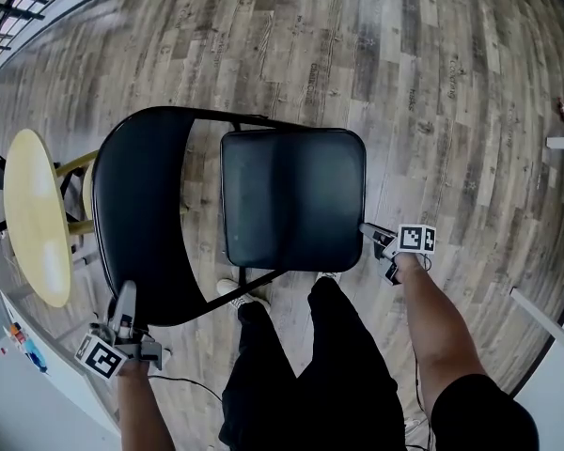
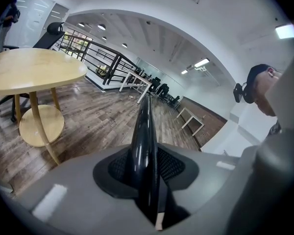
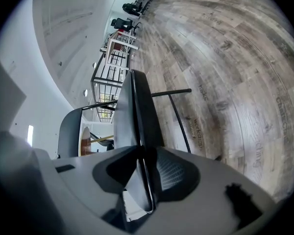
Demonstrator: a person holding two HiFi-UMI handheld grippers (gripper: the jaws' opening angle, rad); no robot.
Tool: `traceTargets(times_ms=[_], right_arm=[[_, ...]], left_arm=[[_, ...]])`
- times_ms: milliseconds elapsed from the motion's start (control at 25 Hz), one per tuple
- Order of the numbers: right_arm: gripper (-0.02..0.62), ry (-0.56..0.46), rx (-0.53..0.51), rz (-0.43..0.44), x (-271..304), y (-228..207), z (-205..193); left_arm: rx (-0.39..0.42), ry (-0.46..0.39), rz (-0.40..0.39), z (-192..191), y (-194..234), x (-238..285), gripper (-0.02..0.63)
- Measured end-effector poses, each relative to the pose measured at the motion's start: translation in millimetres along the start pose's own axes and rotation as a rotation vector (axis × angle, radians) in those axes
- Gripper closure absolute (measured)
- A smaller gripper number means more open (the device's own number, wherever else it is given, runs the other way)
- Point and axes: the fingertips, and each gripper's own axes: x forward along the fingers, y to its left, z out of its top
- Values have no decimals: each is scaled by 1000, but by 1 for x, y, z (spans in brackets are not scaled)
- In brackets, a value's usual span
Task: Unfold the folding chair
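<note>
A black folding chair stands on the wood floor with its padded seat [image 1: 293, 198] lying flat and its curved backrest [image 1: 143, 216] to the left. My left gripper [image 1: 124, 321] is shut on the backrest's near edge; in the left gripper view that black edge [image 2: 143, 146] runs up between the two pads. My right gripper [image 1: 373, 234] is shut on the seat's near right corner; the right gripper view has the seat edge [image 3: 139, 116] clamped between its pads. The chair's thin black frame bar [image 3: 179, 117] shows past the seat.
A round pale wooden side table [image 1: 33, 216] with a lower shelf stands close to the left of the chair. The person's legs and shoes [image 1: 240, 294] are right behind the seat. White furniture legs [image 1: 545, 319] stand at the right; a railing [image 1: 19, 3] runs far left.
</note>
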Motion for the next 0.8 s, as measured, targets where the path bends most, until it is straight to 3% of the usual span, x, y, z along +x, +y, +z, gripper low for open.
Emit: traceTargets(times_ms=[200, 400, 800], right_arm=[[465, -10, -23, -78, -4, 4, 0], [465, -83, -41, -132, -11, 7, 4], [465, -159, -29, -160, -38, 17, -12]], left_arm=[[23, -12, 46, 2, 2, -1, 488], [37, -36, 52, 1, 1, 1, 486], [54, -54, 62, 0, 5, -1, 482]])
